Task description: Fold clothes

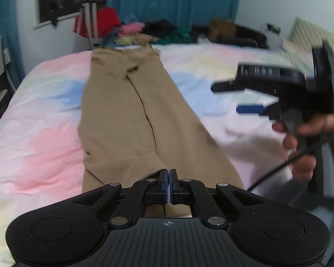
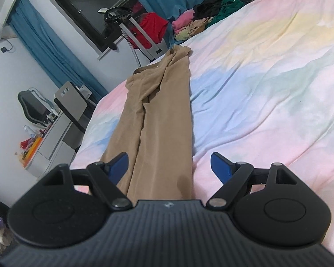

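- Tan trousers: lying lengthwise along the bed, 2 legs side by side, waistband toward the far edge, cuffs toward the camera; probably laid flat this way so the next fold can run end to end
- Left gripper: fingers pressing together with only a thin slit between; a cuff corner is lying right at their tips, but whether cloth is caught in the slit cannot be told
- Right gripper: fingers standing wide, holding nothing; the near end of the trousers is running between and beneath them, apart from both blue pads, seemingly lined up for a pinch on that hem
- Right gripper seen from the left wrist: hanging in the air over the bed, off to the right of the trousers, blurred, gripped by a hand
- Clothes pile: sitting at the far edge of the bed, well apart from both grippers, likely awaiting folding
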{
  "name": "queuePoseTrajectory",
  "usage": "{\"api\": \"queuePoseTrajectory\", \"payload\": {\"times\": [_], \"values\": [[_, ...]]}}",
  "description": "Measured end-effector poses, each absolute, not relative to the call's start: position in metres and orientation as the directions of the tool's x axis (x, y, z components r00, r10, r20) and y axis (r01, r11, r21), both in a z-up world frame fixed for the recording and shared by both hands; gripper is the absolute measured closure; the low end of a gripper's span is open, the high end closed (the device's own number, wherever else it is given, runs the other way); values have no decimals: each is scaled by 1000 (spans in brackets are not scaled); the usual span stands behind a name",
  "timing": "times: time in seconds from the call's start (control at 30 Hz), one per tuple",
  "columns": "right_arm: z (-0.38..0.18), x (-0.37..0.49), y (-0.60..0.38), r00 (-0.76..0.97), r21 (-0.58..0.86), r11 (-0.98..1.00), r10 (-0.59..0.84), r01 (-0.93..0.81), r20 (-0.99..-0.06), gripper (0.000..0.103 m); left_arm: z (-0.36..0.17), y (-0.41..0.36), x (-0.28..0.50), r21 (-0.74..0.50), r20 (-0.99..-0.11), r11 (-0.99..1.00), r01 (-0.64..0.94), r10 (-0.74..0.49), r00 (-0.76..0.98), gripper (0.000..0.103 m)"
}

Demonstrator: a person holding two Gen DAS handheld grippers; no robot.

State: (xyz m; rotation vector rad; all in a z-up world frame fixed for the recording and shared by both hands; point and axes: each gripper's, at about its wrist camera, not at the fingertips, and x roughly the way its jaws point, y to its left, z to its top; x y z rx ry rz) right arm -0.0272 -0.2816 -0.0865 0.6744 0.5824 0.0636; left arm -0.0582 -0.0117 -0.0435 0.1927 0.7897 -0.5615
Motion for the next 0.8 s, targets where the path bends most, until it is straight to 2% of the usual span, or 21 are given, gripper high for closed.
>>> {"api": "queuePoseTrajectory", "payload": {"times": [0.1,0.13,0.23,0.33,0.4,0.57,0.7,0.77,0.8], "values": [[-89,-27,-284,835,613,778,243,136,-494,21,-43,-4,-53,-63,-735,834,548,-410,540,90],[-90,-26,-284,832,618,774,246,140,-497,21,-40,1,-52,-72,-737,836,543,-412,536,78],[-95,-23,-285,821,632,760,259,151,-508,21,-27,15,-55,-61,-719,832,552,-420,554,55],[-100,-19,-286,808,645,747,275,162,-521,21,-19,28,-46,-80,-706,859,506,-407,580,46],[-104,-17,-286,795,655,737,292,167,-532,20,-21,37,-31,-128,-712,883,451,-399,578,44],[-119,-13,-287,744,717,678,394,160,-539,20,-53,56,26,-250,-793,937,243,-342,504,44],[-132,-11,-280,690,757,637,481,149,-540,22,-78,70,58,-299,-837,947,121,-321,442,44],[-139,-11,-275,661,751,640,496,160,-564,26,-81,70,63,-294,-843,948,118,-316,435,40],[-141,-11,-273,647,745,647,499,166,-577,26,-82,67,63,-287,-847,951,119,-310,431,35]]}}
